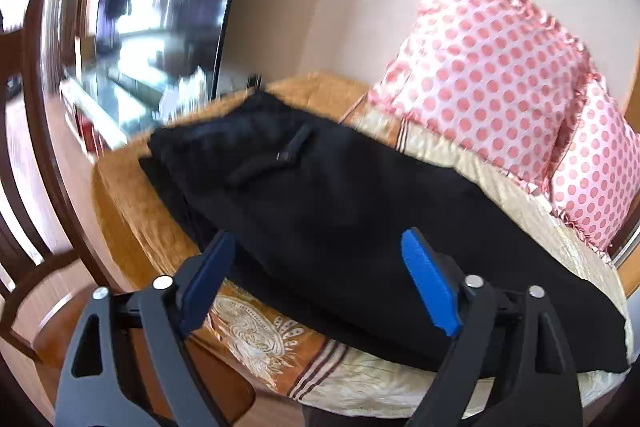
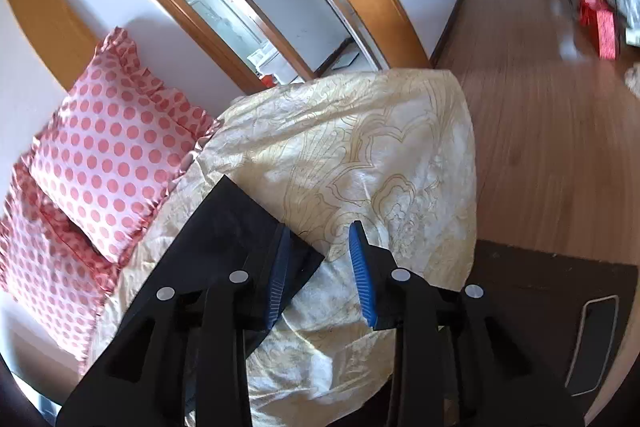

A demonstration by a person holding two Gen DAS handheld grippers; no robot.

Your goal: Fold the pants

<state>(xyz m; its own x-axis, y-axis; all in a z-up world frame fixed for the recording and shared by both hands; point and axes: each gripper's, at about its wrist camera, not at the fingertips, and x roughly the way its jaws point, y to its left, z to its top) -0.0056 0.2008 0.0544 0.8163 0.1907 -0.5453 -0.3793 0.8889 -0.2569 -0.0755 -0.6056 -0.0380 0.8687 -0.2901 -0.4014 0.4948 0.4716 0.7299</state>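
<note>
My left gripper (image 1: 320,279) stands wide, its 2 blue pads (image 1: 430,285) well apart with nothing between them, poised over the near edge of the black pants (image 1: 320,195). The pants lie stretched long across the bed, from the far left end to the near right end, with a dark drawstring (image 1: 294,145) resting on top toward the far part, where the cloth looks doubled in layers. Under them is a satin bedspread (image 1: 248,335), orange with a cream pattern on the left side and cream on the right. Beyond the pants, 2 pink polka-dot pillows (image 1: 488,79) lean against the wall, and a dark wooden chair (image 1: 24,155) stands at the left; that side of the view is blurred. My right gripper (image 2: 322,269) is also parted, its blue fingers (image 2: 362,275) holding nothing; the left finger sits just over a corner of the pants (image 2: 228,227), whether touching I cannot tell, and the right finger hangs above bare cream bedspread (image 2: 360,147). The same pillows (image 2: 108,151) lie to the left of it, the wooden floor (image 2: 540,115) spreads to the right, and a red bag (image 2: 604,27) stands far off on it.
</note>
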